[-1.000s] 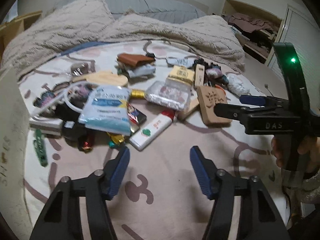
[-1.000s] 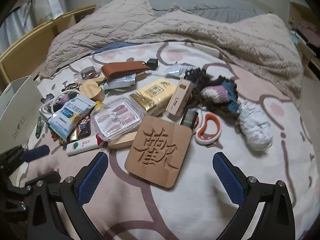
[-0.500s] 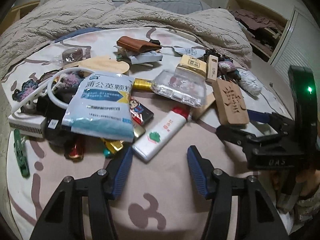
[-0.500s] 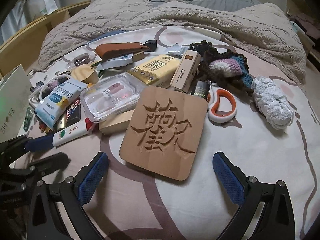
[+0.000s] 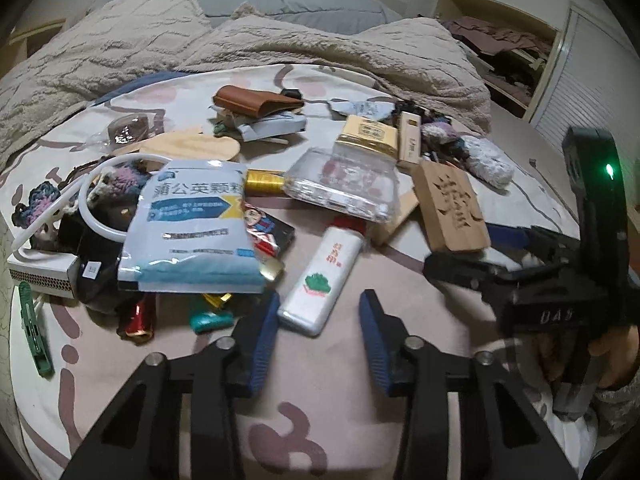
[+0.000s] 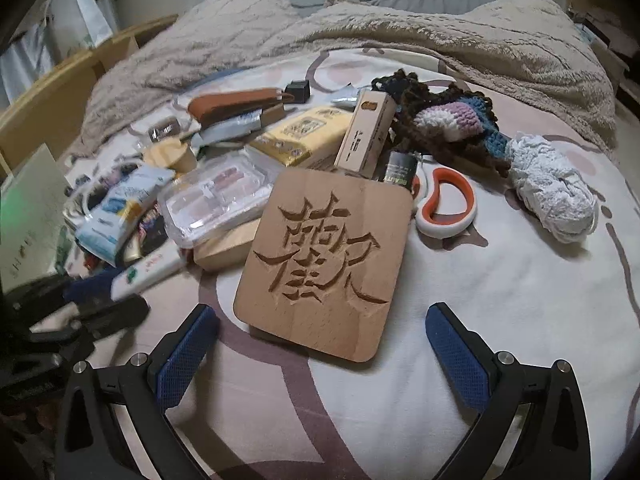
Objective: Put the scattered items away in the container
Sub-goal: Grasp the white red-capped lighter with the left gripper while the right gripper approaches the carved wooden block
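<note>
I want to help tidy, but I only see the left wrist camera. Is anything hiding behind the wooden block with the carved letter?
Observer: Yes, scissors with orange and white handles lie just past the wooden block.
Operator: Is the right gripper holding the block?
Observer: No, the right gripper is open, and its pads are clear of the block.
Operator: Is there a box anywhere?
Observer: A pale box stands at the pile's left side.

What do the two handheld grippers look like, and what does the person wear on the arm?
Both the left gripper and the right gripper have black frames, silver screws and blue textured pads. The right one bears white lettering and a green light. A grey knitted sleeve covers the wrist.
</note>
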